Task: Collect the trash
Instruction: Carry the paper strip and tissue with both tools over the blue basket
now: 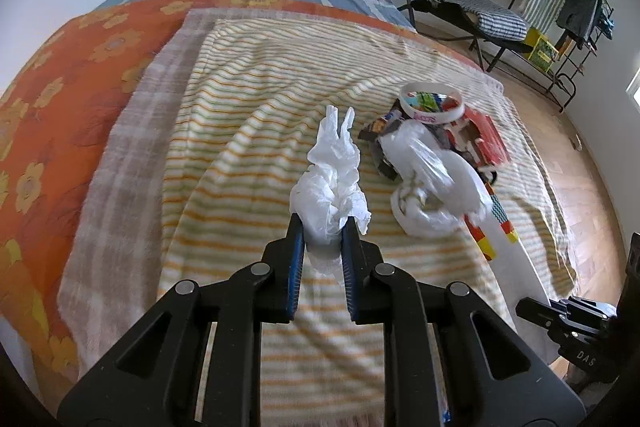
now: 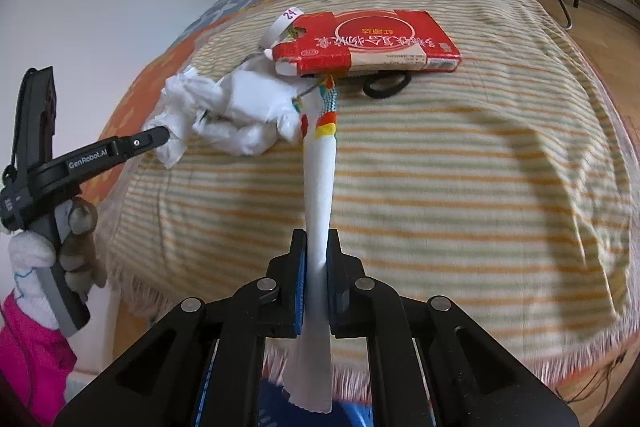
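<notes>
crumpled tissue (image 1: 330, 187) is pinched in the left claw (image 1: 322, 233) and a long white wrapper (image 2: 318, 187) in the right claw (image 2: 317, 255), above the bed's (image 1: 240, 107) near edge, where either could be dropped if grip loosens

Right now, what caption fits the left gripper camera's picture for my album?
Left gripper pinches a crumpled white tissue above the striped blanket.
</notes>
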Demonstrator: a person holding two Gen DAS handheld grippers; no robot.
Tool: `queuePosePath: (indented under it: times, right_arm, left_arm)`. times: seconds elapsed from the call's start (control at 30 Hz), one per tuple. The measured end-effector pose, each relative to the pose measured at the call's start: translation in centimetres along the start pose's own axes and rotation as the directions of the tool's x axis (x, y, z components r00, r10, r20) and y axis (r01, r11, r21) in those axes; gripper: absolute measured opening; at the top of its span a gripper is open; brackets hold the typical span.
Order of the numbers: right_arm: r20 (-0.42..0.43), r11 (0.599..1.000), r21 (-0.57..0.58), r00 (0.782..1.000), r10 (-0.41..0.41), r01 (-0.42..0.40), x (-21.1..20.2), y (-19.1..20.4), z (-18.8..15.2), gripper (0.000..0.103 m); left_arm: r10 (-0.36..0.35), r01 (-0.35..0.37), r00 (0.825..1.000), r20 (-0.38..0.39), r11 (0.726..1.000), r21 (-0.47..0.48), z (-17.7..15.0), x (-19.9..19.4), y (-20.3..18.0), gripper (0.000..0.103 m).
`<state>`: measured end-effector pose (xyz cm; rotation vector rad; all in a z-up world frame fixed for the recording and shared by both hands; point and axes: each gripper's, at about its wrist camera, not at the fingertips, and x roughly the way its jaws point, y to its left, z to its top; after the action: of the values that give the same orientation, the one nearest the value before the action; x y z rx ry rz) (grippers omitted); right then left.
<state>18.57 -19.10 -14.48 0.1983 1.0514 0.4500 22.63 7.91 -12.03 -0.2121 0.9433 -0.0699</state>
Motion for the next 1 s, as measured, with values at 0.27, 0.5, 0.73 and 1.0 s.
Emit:
queuePosePath:
  times: [0.27,0.5,0.73,1.0]
  right_arm:
    - [0.017,1.000,-0.012,1.000,0.003,-0.002,-3.1,0.4,-2.9,0.006]
    - [0.052,0.999,-0.046,0.999,0.016,-0.014,-6.9,1.6,-5.4,0.006]
    - [0.048,0.996,-0.061,0.997,0.062,-0.059,-10.0,2.5,-8.5,0.006]
    - [-0.002,0.991,-0.080,0.994,0.109,-0.109,-11.4,3.5,-12.3,0.006]
  left_arm:
    - [-0.005,0.004,0.999,0.043,0.999,0.037,-2.8,-5.0,-1.1,0.016]
    - [-0.034,0.028,0.997,0.071,0.996,0.083,-6.4,-9.5,-3.0,0.016]
    - [-0.058,0.050,0.996,0.062,0.992,0.113,-10.5,-12.5,-4.7,0.016]
    - [-0.073,0.069,0.997,0.030,0.990,0.120,-14.9,-13.5,-6.5,0.016]
